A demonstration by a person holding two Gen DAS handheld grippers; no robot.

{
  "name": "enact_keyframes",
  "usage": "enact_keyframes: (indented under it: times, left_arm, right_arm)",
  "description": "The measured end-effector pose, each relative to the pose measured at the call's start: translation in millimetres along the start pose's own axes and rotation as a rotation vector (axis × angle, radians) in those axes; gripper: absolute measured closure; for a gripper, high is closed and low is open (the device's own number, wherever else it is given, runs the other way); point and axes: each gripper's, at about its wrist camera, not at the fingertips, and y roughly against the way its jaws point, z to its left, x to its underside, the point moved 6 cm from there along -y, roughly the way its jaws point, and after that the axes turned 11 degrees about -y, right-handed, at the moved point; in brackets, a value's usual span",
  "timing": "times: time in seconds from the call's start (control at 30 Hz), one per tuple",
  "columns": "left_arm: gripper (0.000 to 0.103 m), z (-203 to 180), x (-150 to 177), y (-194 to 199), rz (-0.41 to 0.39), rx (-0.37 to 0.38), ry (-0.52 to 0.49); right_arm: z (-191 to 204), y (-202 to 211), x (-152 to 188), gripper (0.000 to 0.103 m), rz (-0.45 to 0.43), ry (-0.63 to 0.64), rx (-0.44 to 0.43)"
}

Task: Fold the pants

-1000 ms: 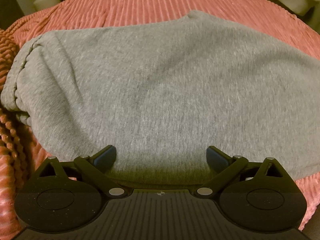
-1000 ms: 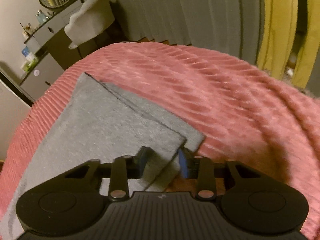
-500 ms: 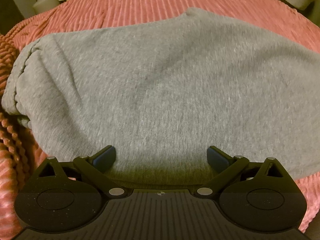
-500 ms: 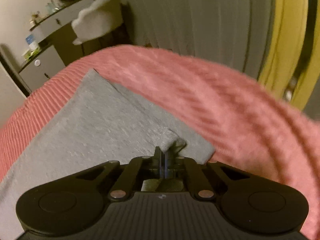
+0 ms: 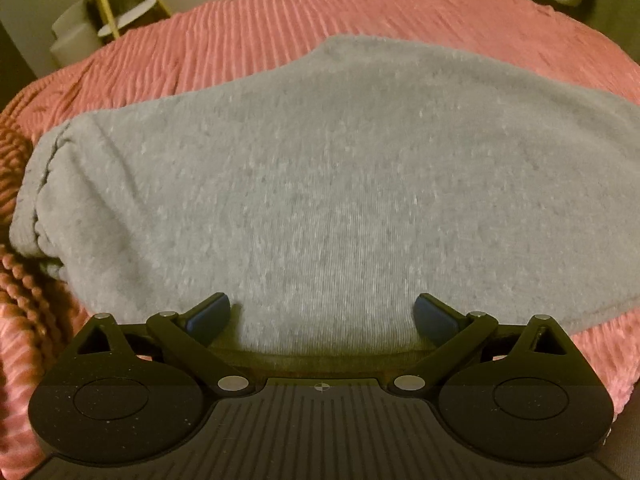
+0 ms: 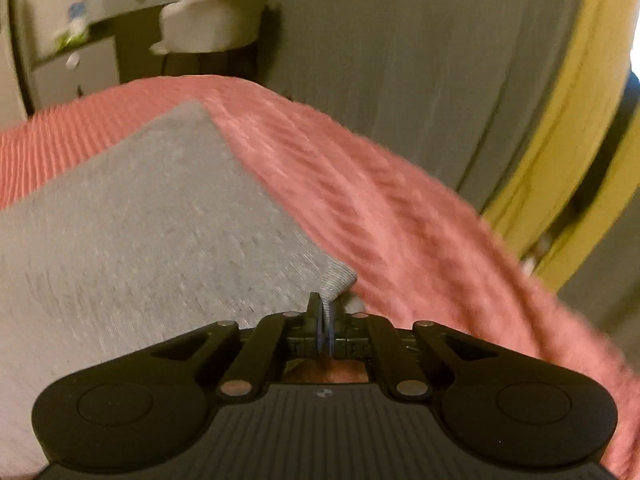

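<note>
No brand, label or legible writing in either view; the only mark is a small round crosshair emblem on the black body of each tool.

Left wrist view: grey pants (image 5: 320, 184) lie spread flat across a pink ribbed bedspread (image 5: 280, 12) on a bed. Gathered, bunched edge at the picture's left, next to a knobbly rust-coloured knit throw (image 5: 16, 280). Left tongs (image 5: 323, 316) stand wide, blue pads (image 5: 210, 314) far apart, grey fabric showing between them; whether the pads touch the cloth cannot be told. Only this view shows the broad upper part of the garment, the throw, and a yellow-legged stand (image 5: 120, 4) behind the bed.

Right wrist view: right tongs (image 6: 326, 320) are nearly closed, pinching a corner of the pants (image 6: 140, 240) at the hem; a small grey fold (image 6: 338, 276) rises just above the fingertips. The log reading suggests the jaws easing slightly apart, yet cloth is clearly clamped between them. Fabric runs away to the picture's left as a long grey panel on the bedspread (image 6: 380, 200). Only this view shows the gripped corner, a grey curtain (image 6: 400, 60), a yellow curtain (image 6: 560, 140), a pale chair (image 6: 212, 16) and a dresser (image 6: 80, 52) with blurred, unreadable items. Image is motion-smeared.
</note>
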Motion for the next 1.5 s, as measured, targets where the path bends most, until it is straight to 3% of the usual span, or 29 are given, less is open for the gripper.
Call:
enact_keyframes:
  times: [0.03, 0.1, 0.13, 0.2, 0.27, 0.37, 0.57, 0.67, 0.73, 0.83, 0.9, 1.1, 1.23, 1.5]
  left_arm:
    - [0.002, 2, 1, 0, -0.005, 0.009, 0.009]
    - [0.002, 4, 3, -3, 0.001, 0.038, 0.04]
    - [0.002, 3, 3, -6, 0.004, 0.048, 0.05]
    - [0.002, -1, 5, -7, 0.008, 0.046, 0.052]
    - [0.002, -5, 4, -10, 0.011, 0.034, 0.03]
    - [0.002, -13, 4, -11, 0.016, 0.035, -0.011]
    - [0.002, -7, 12, -1, 0.004, 0.076, 0.016]
    - [0.002, -2, 13, -1, 0.001, 0.098, 0.055]
    - [0.002, -1, 13, -1, 0.003, 0.099, 0.065]
    - [0.002, -3, 11, 0, -0.013, 0.105, 0.059]
    - [0.002, -3, 12, 1, -0.021, 0.116, 0.063]
    - [0.002, 5, 16, 3, -0.035, 0.15, 0.115]
    - [0.002, 10, 17, 3, -0.034, 0.156, 0.147]
    - [0.002, 5, 17, 2, -0.027, 0.128, 0.126]
  right_arm:
    - [-2, 5, -4, 0.092, -0.01, -0.01, 0.019]
    - [-7, 19, -16, 0.073, -0.046, -0.048, 0.055]
    - [-7, 30, -21, 0.071, -0.086, -0.053, 0.065]
    - [2, 50, -27, 0.054, -0.136, -0.049, 0.013]
    - [23, 64, -23, 0.039, -0.134, -0.027, -0.095]
    - [64, 66, 1, 0.038, -0.074, 0.09, -0.188]
    - [110, 43, 61, 0.034, 0.039, 0.371, -0.103]
    - [97, 53, 60, 0.015, 0.008, 0.362, -0.042]
    - [82, 60, 56, 0.014, 0.013, 0.333, -0.004]
    - [65, 79, 47, 0.012, 0.023, 0.223, -0.047]
    - [61, 93, 45, 0.001, 0.027, 0.129, -0.101]
    - [98, 125, 55, 0.0, -0.002, 0.051, -0.164]
    - [137, 137, 69, 0.0, 0.027, 0.033, -0.244]
    - [187, 162, 101, 0.0, -0.042, 0.216, -0.306]
